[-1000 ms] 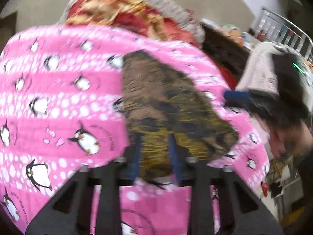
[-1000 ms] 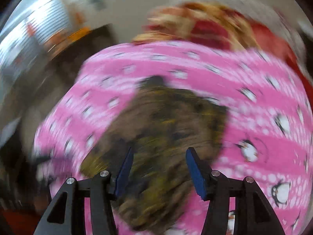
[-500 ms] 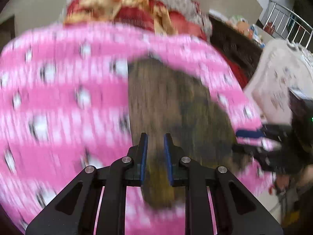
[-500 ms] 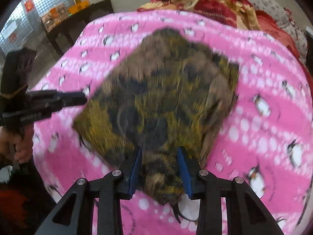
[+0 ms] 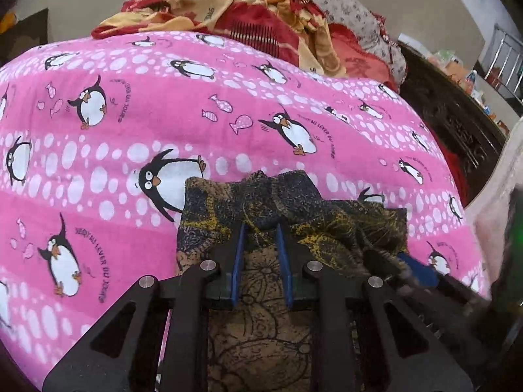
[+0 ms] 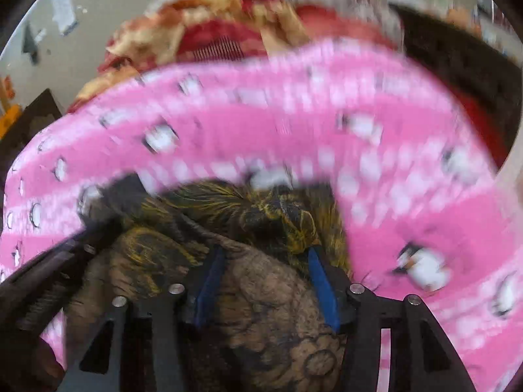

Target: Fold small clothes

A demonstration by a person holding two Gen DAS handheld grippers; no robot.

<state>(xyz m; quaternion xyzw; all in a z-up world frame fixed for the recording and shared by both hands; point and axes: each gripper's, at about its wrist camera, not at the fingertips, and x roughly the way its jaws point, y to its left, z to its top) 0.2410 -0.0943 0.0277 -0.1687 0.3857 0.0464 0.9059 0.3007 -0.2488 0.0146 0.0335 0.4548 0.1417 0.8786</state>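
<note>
Left claw (image 5: 260, 238) clamped on patterned garment (image 5: 261, 294); right claw (image 6: 264, 261) apart. Fold edge should be laid flat, aligned, before release.

A home bedroom, lived-in and cluttered. Bed covered by a bright pink cotton sheet printed with penguins, fish and white dots (image 5: 228, 107). At its far end, a crumpled red and gold patterned blanket (image 5: 248, 6) heaped against a grey-white floral quilt (image 5: 353, 9). Behind that, a plain beige painted wall (image 5: 425, 3). To the right, a dark carved wooden cabinet (image 5: 451, 121) topped with small household clutter, too small to identify, and beyond it a silver metal railing (image 5: 503, 62).
</note>
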